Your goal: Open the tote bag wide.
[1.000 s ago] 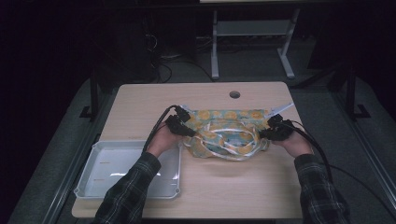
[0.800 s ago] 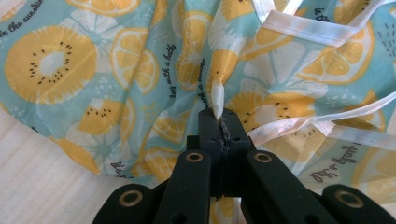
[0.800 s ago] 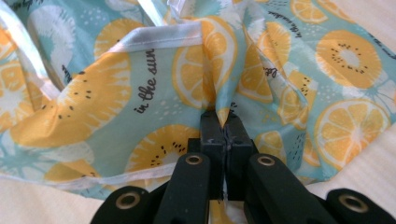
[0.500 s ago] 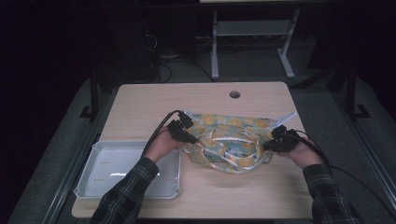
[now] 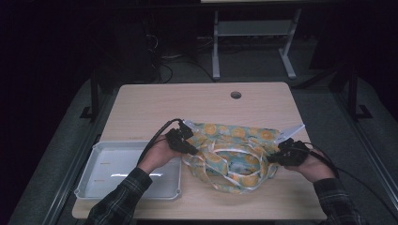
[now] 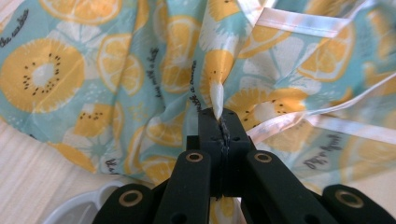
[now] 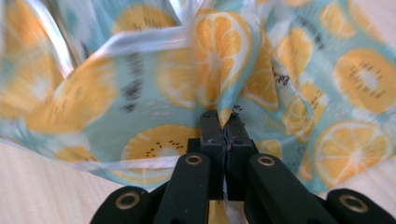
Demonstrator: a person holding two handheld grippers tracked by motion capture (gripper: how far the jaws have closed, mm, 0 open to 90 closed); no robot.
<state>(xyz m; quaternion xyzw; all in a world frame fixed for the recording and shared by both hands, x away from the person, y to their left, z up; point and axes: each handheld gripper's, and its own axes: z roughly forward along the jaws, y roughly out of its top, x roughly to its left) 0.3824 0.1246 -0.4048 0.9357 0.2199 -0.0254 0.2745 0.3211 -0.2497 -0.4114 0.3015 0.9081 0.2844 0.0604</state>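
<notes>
step: folding fruit-print apron (image 5: 234, 152), lower centre of frame on wooden table (image 5: 187, 103) | left gripper (image 6: 218, 114) pinching thin, crinkled cloth | right gripper (image 7: 223, 116) pinching opposite edge | next, likely: lay the fold flat, mind loose white ties | white tray (image 5: 117, 164) lower left

Dim room, metal stand (image 5: 253, 42) behind table (image 5: 187, 101).

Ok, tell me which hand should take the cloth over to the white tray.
Left, probably. The left tongs are shut on the fruit-print cloth right beside the white tray, while the right tongs grip its far edge, across the cloth from the tray.
</notes>
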